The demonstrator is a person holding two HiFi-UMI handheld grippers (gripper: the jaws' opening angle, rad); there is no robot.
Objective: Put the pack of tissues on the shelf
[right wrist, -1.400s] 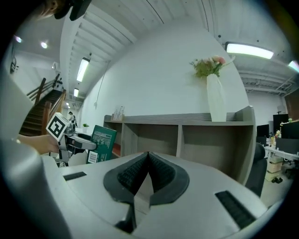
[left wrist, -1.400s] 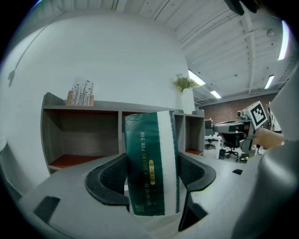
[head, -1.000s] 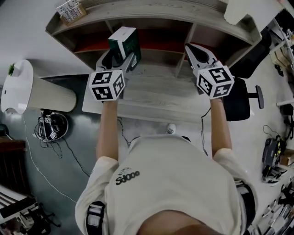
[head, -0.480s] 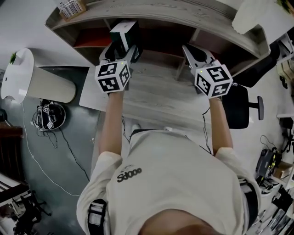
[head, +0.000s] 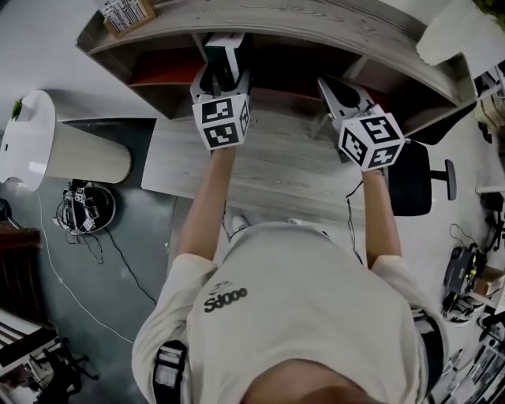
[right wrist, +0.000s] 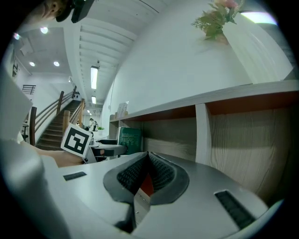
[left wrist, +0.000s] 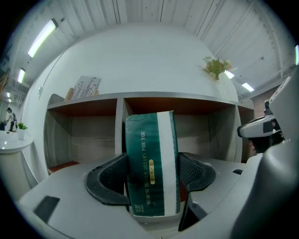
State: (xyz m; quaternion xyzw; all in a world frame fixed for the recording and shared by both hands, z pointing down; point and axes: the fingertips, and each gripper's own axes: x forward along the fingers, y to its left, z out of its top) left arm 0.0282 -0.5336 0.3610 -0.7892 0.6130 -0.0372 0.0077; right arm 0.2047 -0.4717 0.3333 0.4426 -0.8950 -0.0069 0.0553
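Note:
The tissue pack is dark green with a white stripe and stands upright between the jaws of my left gripper, which is shut on it. In the head view the pack is at the mouth of the wooden shelf, under its top board, with the left gripper right behind it. My right gripper hovers over the desk in front of the shelf's right bay. Its jaws are closed together with nothing between them. From the right gripper view the pack shows at the left.
A wooden desk lies under both grippers. A small box sits on the shelf's top left. A divider stands just left of the pack. A white cylinder lies left of the desk, a black chair at the right.
My left gripper has carried the tissue pack rightward and forward, from in front of the shelf to its opening. The right gripper has barely moved.

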